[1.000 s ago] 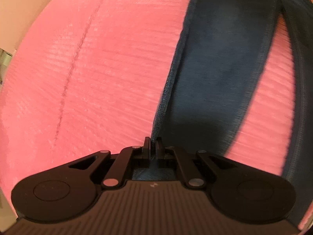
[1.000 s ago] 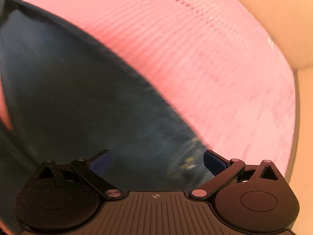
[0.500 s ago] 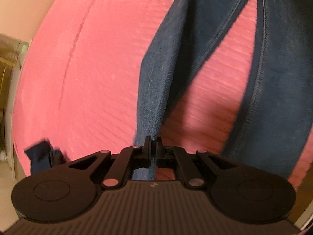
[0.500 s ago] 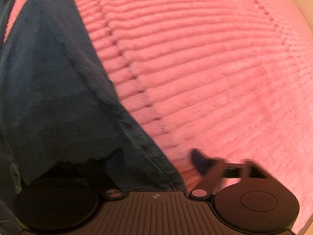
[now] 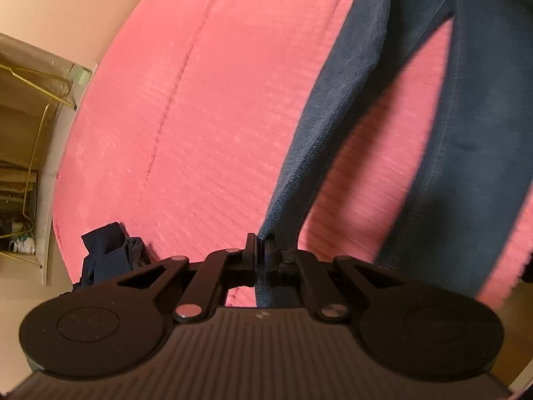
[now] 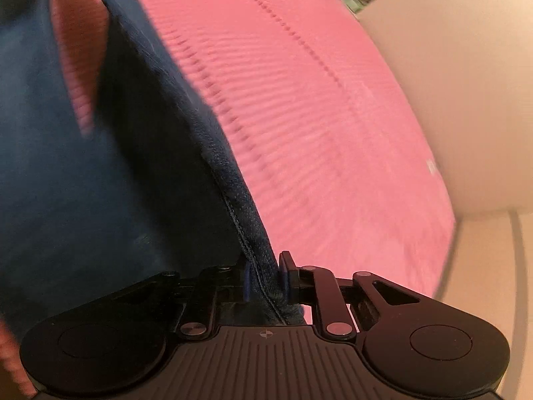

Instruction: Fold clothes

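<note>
Left gripper: jaws pressed almost together, only a thin slit between them — pinching the hemmed edge of a dark blue garment. The fabric runs from the jaws up and to the right, taut, as a narrow band; a second, wider band of the same blue cloth hangs further right, with pink showing between the two. Whether both bands belong to one piece cannot be told from this view.

Right gripper: jaws closed onto a thick stitched seam of the dark blue garment, the blue pads touching the cloth on either side. The gap between them is filled by the folded fabric. The cloth spreads up and leftward from the grip, covering the left half of the view; a pink wedge shows through at upper left.

Surface under the garment: pink ribbed bedspread, also seen in the right wrist view, with a stitched line running along it. The garment appears lifted off it at the gripped ends.

Near the bedspread's lower left edge, a crumpled heap of dark blue clothing — well apart from the held piece. Beyond that edge, a gold wire rack against a beige wall.
</note>
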Action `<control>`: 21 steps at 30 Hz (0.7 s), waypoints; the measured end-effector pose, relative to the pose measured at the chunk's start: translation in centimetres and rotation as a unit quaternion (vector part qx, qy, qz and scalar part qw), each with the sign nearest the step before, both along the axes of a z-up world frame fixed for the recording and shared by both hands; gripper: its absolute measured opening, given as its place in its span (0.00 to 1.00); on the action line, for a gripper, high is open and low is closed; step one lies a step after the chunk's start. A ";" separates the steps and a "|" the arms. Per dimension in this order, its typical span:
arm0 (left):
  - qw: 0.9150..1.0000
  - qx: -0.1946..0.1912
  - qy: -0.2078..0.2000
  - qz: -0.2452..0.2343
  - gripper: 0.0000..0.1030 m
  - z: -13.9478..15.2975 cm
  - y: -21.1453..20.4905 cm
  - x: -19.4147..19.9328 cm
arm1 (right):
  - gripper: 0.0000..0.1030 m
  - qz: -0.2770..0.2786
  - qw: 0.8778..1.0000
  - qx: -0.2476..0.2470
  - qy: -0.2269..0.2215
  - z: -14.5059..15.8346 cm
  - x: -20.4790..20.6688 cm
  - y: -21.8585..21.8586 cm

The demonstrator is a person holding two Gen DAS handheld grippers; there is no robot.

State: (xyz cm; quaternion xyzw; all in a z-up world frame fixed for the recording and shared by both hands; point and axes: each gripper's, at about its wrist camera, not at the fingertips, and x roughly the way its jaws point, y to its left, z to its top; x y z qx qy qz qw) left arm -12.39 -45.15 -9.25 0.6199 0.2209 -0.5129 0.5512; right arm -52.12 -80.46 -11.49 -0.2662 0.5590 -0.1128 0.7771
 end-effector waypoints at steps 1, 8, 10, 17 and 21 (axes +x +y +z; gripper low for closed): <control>1.000 0.011 0.016 -0.012 0.02 -0.2 1.6 -0.8 | 0.15 -0.016 1.000 -0.002 0.005 -0.6 -1.6 1.9; 0.987 0.088 0.111 -0.077 0.02 -4.7 11.8 -6.4 | 0.16 -0.121 0.988 0.047 0.084 -9.9 -7.0 11.2; 0.984 0.105 0.119 -0.085 0.02 -7.6 13.6 -8.0 | 0.30 -0.154 0.984 0.056 0.076 -10.7 -7.5 12.1; 0.984 0.122 0.106 -0.071 0.02 -11.9 14.6 -10.0 | 0.64 -0.363 0.910 0.185 -0.084 -6.1 -12.3 9.9; 0.983 0.140 0.099 -0.067 0.02 -11.7 13.4 -9.8 | 0.64 -0.541 0.753 0.284 -0.245 -5.4 -17.2 4.2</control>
